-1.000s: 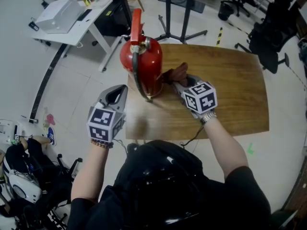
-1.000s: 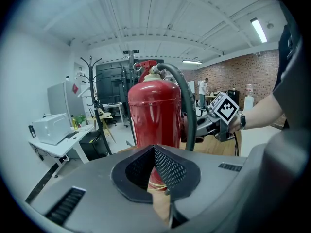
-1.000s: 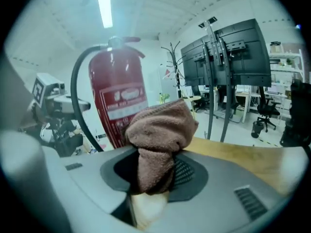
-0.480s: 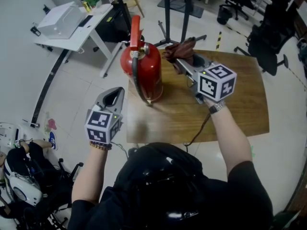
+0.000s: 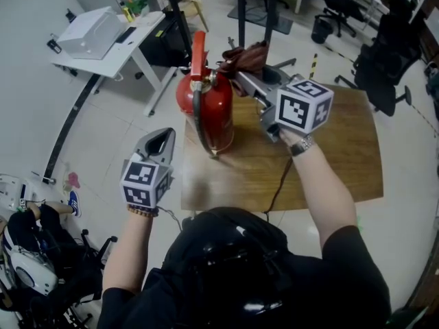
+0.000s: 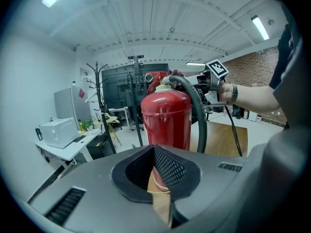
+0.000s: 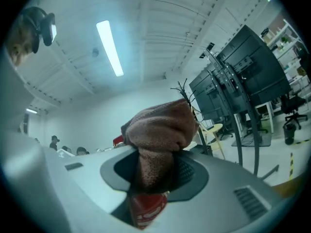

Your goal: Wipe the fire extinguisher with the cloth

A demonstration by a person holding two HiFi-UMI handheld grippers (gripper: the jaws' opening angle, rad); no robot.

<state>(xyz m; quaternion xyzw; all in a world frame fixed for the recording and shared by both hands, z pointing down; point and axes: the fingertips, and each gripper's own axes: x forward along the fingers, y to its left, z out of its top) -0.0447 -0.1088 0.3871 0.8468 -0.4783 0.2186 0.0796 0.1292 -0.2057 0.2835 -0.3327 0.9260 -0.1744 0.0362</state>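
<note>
A red fire extinguisher (image 5: 206,108) with a black hose stands upright at the left end of the wooden table (image 5: 336,142). My right gripper (image 5: 241,74) is raised beside the extinguisher's head, shut on a bunched brown cloth (image 5: 247,57). The right gripper view shows the cloth (image 7: 160,130) pinched between the jaws, with the red extinguisher (image 7: 146,210) just below it. My left gripper (image 5: 162,138) hangs off the table's left edge, shut and empty. It points at the extinguisher (image 6: 165,115), a short way from it.
Left of the table stands a white desk (image 5: 103,46) carrying a printer. Black stand poles (image 5: 241,12) rise behind the extinguisher. Office chairs (image 5: 384,53) sit at the far right. Bags (image 5: 27,266) lie on the floor at the lower left.
My right gripper has risen with the cloth from beside the extinguisher's body to the level of its head. The left gripper has stayed put.
</note>
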